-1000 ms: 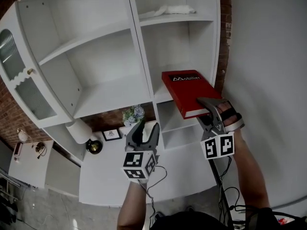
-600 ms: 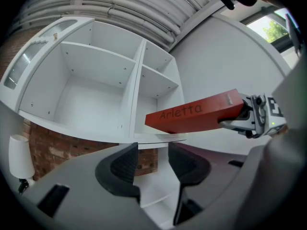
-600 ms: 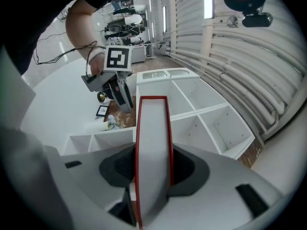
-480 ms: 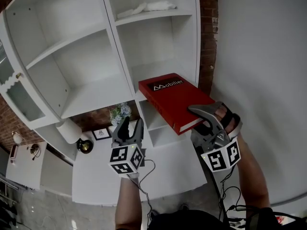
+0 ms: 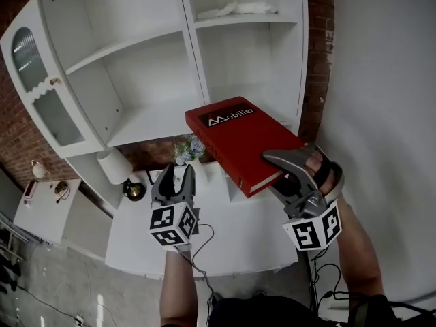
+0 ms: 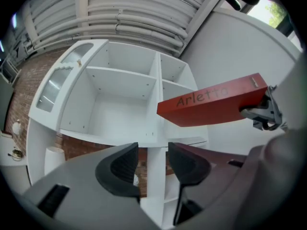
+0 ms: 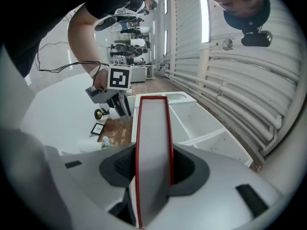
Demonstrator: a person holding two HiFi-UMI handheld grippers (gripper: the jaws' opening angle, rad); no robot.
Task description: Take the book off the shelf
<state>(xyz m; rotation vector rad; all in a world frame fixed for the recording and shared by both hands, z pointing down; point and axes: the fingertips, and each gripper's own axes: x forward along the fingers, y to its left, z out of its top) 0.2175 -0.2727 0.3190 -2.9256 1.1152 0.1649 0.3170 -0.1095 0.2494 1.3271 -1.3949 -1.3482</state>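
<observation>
- The tall white wooden shelf unit [image 5: 143, 80] fills most of the head view. An upright board splits it into wide compartments on the left and narrower ones on the right, and it stands against a red brick wall [image 5: 20, 135].
- The white table [image 5: 225, 230] runs below the shelves and under both my arms.
- A white cabinet door with an arched ribbed-glass panel [image 5: 41, 87] hangs on the unit's left edge.
- The red hardcover book with "Mobilier" in white on its cover [image 5: 242, 142] is off the shelf. It is held in the air, cover up and roughly level, in front of the right-hand compartments and above the table.
- My right gripper [image 5: 272, 172] has its jaws pinching that book at the near corner. One jaw lies on the cover and the other sits underneath. In the right gripper view the pale page edge [image 7: 152, 147] runs straight out between the two pads.
- My left gripper [image 5: 176, 176] hangs beside the book, apart from it and lower, with its jaws spread and only the shelf's divider showing through the gap [image 6: 152, 159].
- A crumpled white cloth [image 5: 238, 9] lies in the top right compartment, the only thing I can see stored in the unit.
- A white-shaded lamp [image 5: 112, 167] stands on the table under the left compartments.
- A small bunch of pale flowers [image 5: 189, 147] sits near it.
- A little black picture frame [image 7: 98, 128] stands just beside the flowers.
- A round brass object [image 5: 134, 191] rests by the lamp's foot.
</observation>
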